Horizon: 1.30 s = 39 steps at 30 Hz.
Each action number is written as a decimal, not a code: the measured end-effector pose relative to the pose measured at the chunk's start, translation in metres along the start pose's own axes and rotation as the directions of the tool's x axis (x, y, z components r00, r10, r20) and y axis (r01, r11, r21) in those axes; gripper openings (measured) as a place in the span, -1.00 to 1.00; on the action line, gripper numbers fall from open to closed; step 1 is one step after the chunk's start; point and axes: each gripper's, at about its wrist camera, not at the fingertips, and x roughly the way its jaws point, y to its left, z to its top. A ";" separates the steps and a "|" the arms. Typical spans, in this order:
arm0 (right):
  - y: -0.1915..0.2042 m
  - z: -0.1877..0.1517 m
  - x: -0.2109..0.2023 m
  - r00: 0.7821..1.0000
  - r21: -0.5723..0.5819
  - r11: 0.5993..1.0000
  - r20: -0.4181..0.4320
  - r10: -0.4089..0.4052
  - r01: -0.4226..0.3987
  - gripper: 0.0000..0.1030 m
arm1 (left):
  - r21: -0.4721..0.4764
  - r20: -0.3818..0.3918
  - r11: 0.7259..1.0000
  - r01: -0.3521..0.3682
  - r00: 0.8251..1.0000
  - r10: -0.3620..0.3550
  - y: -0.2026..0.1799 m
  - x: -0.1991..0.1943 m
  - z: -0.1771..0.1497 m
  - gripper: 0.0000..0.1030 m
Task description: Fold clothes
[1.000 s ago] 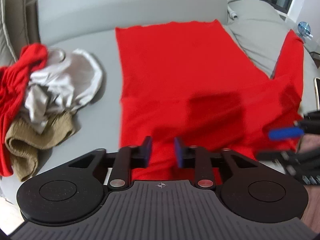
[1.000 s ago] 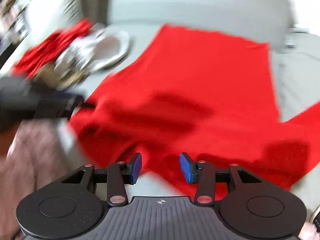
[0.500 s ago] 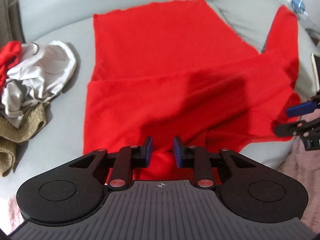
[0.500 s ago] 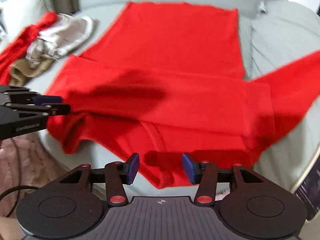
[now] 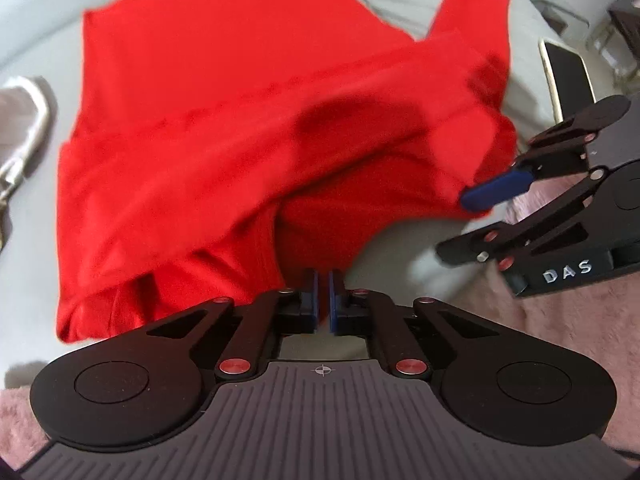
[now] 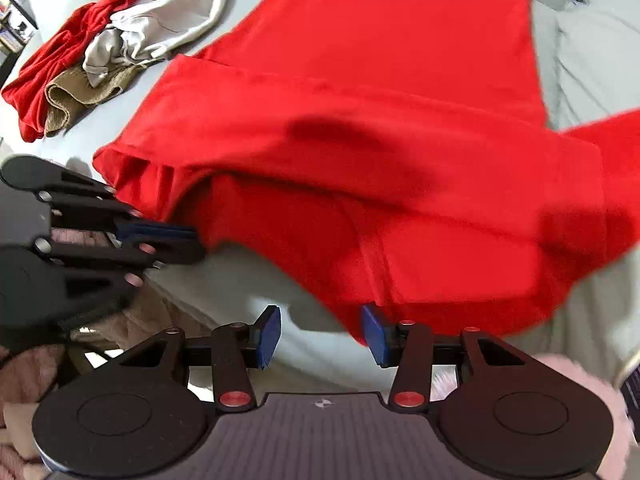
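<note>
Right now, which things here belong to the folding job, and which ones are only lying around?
For the job:
- red garment, spread on the sofa
- left gripper
- right gripper

Lying about:
- pile of clothes: red, pale grey, olive pieces
- pink fluffy rug

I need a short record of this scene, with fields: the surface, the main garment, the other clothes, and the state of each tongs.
surface: grey sofa
main garment: red garment, spread flat, near part folded over
other clothes: pile at far left, with red, pale grey and olive pieces
left tongs: nearly shut at the garment's near edge; whether they pinch cloth is unclear
right tongs: open, low at the near edge, nothing held
</note>
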 end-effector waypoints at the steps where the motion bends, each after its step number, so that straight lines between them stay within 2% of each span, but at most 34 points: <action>1: -0.004 -0.003 -0.009 1.000 0.014 1.000 0.028 0.012 -0.013 -0.05 | -0.006 0.022 1.000 -0.009 1.000 0.009 0.001 -0.007 0.001 -0.83; 3: -0.020 -0.006 -0.029 0.993 0.068 0.997 0.114 0.031 -0.039 0.07 | -0.028 0.068 0.999 -0.021 0.997 0.023 0.003 -0.018 0.004 -0.62; 4: -0.029 -0.008 -0.039 0.987 0.097 0.994 0.157 0.032 -0.048 0.10 | -0.044 0.092 0.999 -0.026 0.995 0.030 0.005 -0.022 0.006 -0.57; 6: -0.045 -0.007 -0.050 0.977 0.136 0.990 0.212 0.014 -0.044 0.10 | -0.075 0.135 0.997 -0.035 0.990 0.045 0.003 -0.030 0.011 -0.33; 8: -0.077 -0.006 -0.066 0.959 0.217 0.976 0.278 -0.060 -0.001 0.10 | -0.097 0.191 0.994 -0.049 0.979 0.067 0.000 -0.035 0.024 -0.31; 11: -0.121 -0.006 -0.085 0.928 0.328 0.945 0.353 -0.123 0.001 0.09 | -0.128 0.231 0.990 -0.055 0.969 0.084 -0.003 -0.036 0.041 -0.26; 15: -0.192 -0.007 -0.107 0.856 0.496 0.868 0.457 -0.242 -0.019 -0.05 | -0.196 0.223 0.980 -0.028 0.972 0.073 0.003 -0.027 0.056 -0.26; 16: -0.216 -0.006 -0.113 0.832 0.549 0.835 0.478 -0.282 -0.033 -0.06 | -0.207 0.217 0.978 -0.028 0.973 0.074 0.004 -0.024 0.059 -0.26; 18: -0.240 -0.004 -0.117 0.804 0.602 0.797 0.498 -0.325 -0.050 -0.07 | -0.223 0.206 0.974 -0.031 0.975 0.079 0.004 -0.018 0.064 -0.26; 20: -0.276 -0.001 -0.122 0.762 0.662 0.745 0.524 -0.380 -0.083 -0.07 | -0.244 0.179 0.969 -0.048 0.979 0.094 0.004 -0.005 0.068 -0.26; 21: -0.287 0.001 -0.122 0.749 0.681 0.726 0.530 -0.397 -0.097 -0.06 | -0.255 0.169 0.965 -0.053 0.981 0.098 0.006 -0.003 0.066 -0.26; 23: -0.321 0.007 -0.121 0.719 0.733 0.664 0.541 -0.437 -0.148 -0.06 | -0.281 0.144 0.957 -0.067 0.983 0.111 0.011 0.003 0.063 -0.26; 25: -0.350 0.011 -0.116 0.716 0.772 0.612 0.524 -0.462 -0.171 -0.06 | -0.303 0.122 0.949 -0.084 0.984 0.126 0.016 0.008 0.059 -0.26; 27: -0.366 0.016 -0.110 0.718 0.797 0.585 0.495 -0.489 -0.151 -0.06 | -0.327 0.099 0.940 -0.099 0.985 0.138 0.024 0.012 0.057 -0.26; 28: -0.374 0.018 -0.107 0.711 0.808 0.572 0.485 -0.509 -0.142 -0.06 | -0.347 0.095 0.932 -0.103 0.985 0.144 0.029 0.012 0.056 -0.26; 29: -0.385 0.019 -0.104 0.695 0.819 0.553 0.486 -0.529 -0.152 -0.06 | -0.366 0.091 0.924 -0.108 0.984 0.151 0.033 0.012 0.055 -0.26; 31: -0.405 0.017 -0.101 0.669 0.833 0.507 0.509 -0.542 -0.223 -0.06 | -0.408 0.084 0.906 -0.113 0.983 0.161 0.045 0.011 0.053 -0.26; 34: -0.432 0.016 -0.099 0.638 0.843 0.437 0.528 -0.560 -0.314 -0.06 | -0.450 0.071 0.884 -0.130 0.981 0.180 0.059 0.008 0.053 -0.26; 36: -0.445 0.020 -0.094 0.647 0.844 0.415 0.531 -0.547 -0.341 -0.06 | -0.462 0.058 0.875 -0.143 0.980 0.191 0.065 0.008 0.054 -0.26; 39: -0.464 0.026 -0.088 0.660 0.843 0.381 0.535 -0.526 -0.379 -0.30 | -0.459 0.035 0.874 -0.160 0.980 0.197 0.067 0.014 0.058 -0.26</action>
